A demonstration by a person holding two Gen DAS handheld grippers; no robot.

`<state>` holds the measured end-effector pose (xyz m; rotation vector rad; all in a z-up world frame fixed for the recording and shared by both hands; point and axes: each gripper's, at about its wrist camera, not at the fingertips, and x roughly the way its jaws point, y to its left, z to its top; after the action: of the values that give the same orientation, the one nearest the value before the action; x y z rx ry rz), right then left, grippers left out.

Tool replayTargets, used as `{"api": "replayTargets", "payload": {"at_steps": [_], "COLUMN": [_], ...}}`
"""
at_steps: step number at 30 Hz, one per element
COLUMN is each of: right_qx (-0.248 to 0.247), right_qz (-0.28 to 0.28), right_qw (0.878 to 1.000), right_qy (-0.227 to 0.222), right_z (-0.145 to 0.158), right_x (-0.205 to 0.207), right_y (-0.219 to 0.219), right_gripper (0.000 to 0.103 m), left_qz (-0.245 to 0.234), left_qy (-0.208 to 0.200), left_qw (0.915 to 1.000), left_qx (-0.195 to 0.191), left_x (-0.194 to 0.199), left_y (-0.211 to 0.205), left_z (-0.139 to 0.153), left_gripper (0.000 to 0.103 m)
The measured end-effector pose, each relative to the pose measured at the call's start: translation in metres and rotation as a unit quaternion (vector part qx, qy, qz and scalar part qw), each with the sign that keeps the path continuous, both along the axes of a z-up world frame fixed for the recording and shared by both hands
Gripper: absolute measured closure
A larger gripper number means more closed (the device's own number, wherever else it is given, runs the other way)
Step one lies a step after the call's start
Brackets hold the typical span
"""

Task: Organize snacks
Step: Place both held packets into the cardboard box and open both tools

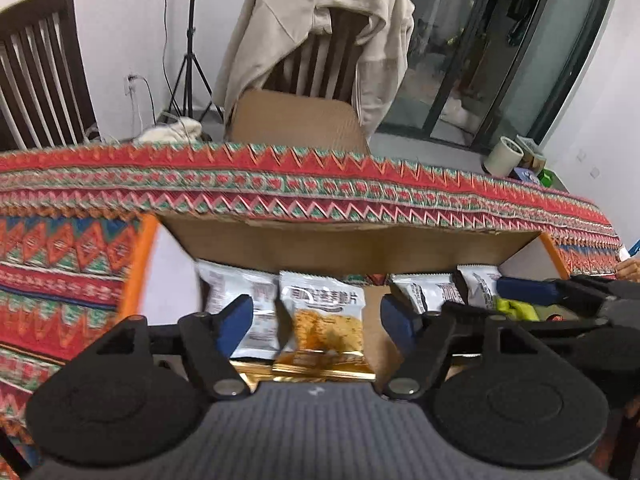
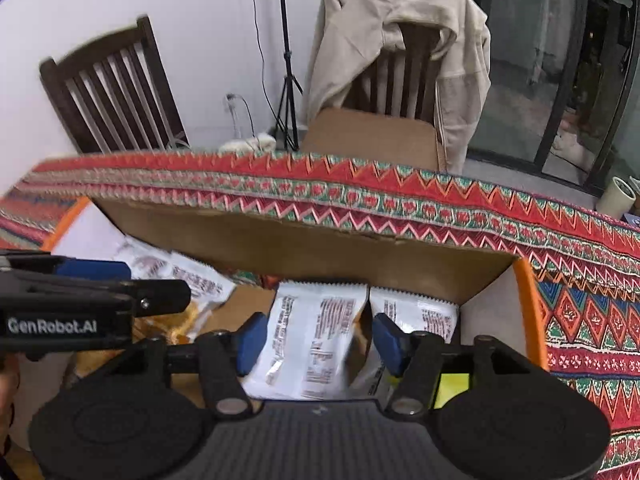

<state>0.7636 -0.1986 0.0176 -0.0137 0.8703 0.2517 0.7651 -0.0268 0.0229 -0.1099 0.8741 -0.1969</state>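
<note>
Both grippers parked over the snack box, jaws spread wide, neither one gripping anything.

The left gripper [image 1: 316, 316] sits low centre in its own view, blue pads either side of a silver-and-orange chip packet [image 1: 324, 320] but not touching it as far as I can see; a silver packet [image 1: 240, 300] lies just left of it, two more at centre right. In the right wrist view the right gripper [image 2: 316, 340] straddles a white packet [image 2: 316, 336] printed side up, another white packet [image 2: 416, 312] just beside it on the right. Everything's inside the cardboard box [image 1: 360, 244] with orange edges, sitting on the patterned tablecloth [image 1: 280, 184]. A chair draped with a beige jacket [image 1: 320, 20] fills the upper middle.
</note>
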Motion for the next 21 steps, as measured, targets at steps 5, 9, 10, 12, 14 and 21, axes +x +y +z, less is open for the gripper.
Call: {"api": "replayTargets", "payload": {"at_steps": [5, 9, 10, 12, 14, 21], "right_qx": [0.006, 0.019, 0.028, 0.045, 0.058, 0.098], "right_qz": [0.008, 0.03, 0.032, 0.038, 0.039, 0.051], "right_qw": [0.998, 0.995, 0.994, 0.992, 0.99, 0.985], "right_qy": [-0.057, -0.089, -0.098, -0.11, -0.122, -0.134], "right_z": [0.04, 0.069, 0.076, 0.087, 0.095, 0.094], "right_x": [-0.042, -0.088, -0.103, -0.132, -0.159, -0.271], "right_y": [-0.013, -0.024, -0.029, -0.038, -0.046, -0.048], "right_gripper": [0.026, 0.023, 0.022, 0.019, 0.014, 0.007], "left_qz": [-0.032, -0.052, -0.061, -0.071, -0.084, -0.087], "left_qy": [-0.041, -0.072, -0.084, -0.11, -0.146, -0.185], "left_qw": [0.9986, 0.996, 0.9946, 0.9914, 0.9856, 0.979], "left_qx": [0.005, 0.012, 0.005, -0.007, -0.017, -0.001], "left_x": [-0.041, -0.097, -0.119, -0.158, -0.202, -0.315], "left_y": [0.013, 0.027, 0.032, 0.042, 0.05, 0.05], "left_z": [0.032, 0.059, 0.066, 0.077, 0.086, 0.099], "left_gripper": [0.021, 0.017, 0.013, 0.007, 0.001, 0.001]}}
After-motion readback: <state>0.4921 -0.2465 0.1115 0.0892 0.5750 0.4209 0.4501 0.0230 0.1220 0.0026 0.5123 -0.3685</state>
